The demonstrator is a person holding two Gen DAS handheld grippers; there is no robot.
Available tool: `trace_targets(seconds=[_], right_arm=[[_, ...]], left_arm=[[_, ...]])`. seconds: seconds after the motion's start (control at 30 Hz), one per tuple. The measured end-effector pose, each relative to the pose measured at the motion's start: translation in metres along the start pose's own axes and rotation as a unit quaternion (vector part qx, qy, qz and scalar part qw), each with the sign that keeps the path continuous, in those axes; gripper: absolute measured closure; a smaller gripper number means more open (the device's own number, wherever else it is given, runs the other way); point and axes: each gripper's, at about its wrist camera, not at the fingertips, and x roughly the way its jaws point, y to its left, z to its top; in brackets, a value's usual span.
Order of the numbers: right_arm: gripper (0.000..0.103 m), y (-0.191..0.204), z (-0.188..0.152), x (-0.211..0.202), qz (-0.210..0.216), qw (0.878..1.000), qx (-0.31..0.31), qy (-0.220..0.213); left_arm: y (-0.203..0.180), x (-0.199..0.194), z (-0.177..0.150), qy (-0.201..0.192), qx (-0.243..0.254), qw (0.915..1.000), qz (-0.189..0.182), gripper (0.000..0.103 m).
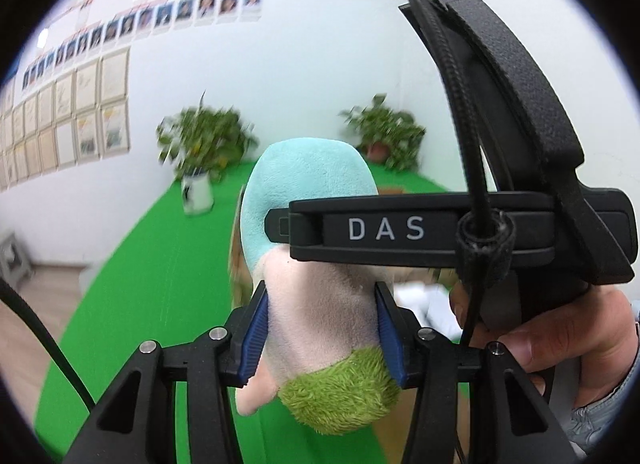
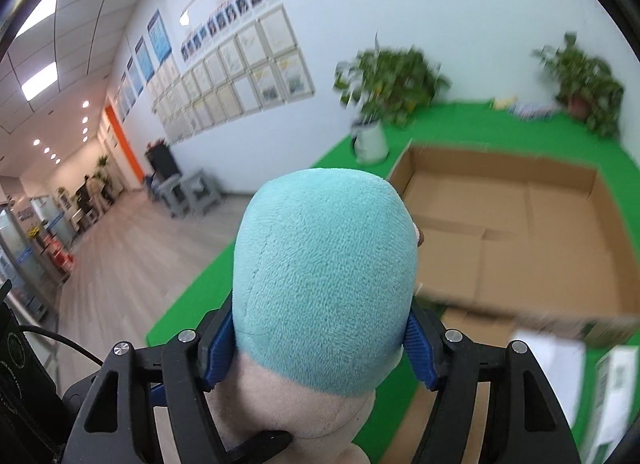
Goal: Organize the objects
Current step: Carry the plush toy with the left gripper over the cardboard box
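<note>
A plush toy (image 1: 316, 304) with a teal head, pale pink body and fuzzy green patch is held in the air by both grippers. My left gripper (image 1: 322, 312) is shut on its pink body, blue pads on each side. My right gripper (image 2: 320, 348) is shut on the teal head (image 2: 324, 284). In the left wrist view the right gripper's black body, marked DAS (image 1: 400, 229), crosses in front of the toy, with the hand (image 1: 532, 328) holding it. An open cardboard box (image 2: 520, 232) lies on the green mat to the right, beyond the toy.
A green mat (image 2: 480, 127) covers the table. Two potted plants (image 2: 384, 91) (image 2: 584, 83) stand at its far side against the white wall. White papers (image 2: 552, 368) lie near the box's front edge. Grey stools (image 2: 196, 191) stand on the wooden floor to the left.
</note>
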Motion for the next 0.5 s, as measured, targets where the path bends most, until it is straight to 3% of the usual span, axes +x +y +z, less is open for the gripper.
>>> trace_targets(seconds=[0.23,0.37,0.5], right_arm=[[0.036,-0.014,0.11,-0.069,-0.043,0.995,-0.026,-0.081],[0.036,-0.031,0.175,-0.077,-0.052,0.995,-0.028,-0.077],[0.036,-0.058,0.22,-0.047,-0.045,0.997,-0.021,-0.055]], left_arm=[[-0.004,0.018,0.097,-0.071,0.04,0.9962,-0.03,0.055],[0.002,0.047,0.148,-0.067,0.035,0.9965,-0.037,0.055],[0.009,0.062,0.153,-0.041,0.03,0.9982,-0.032,0.055]])
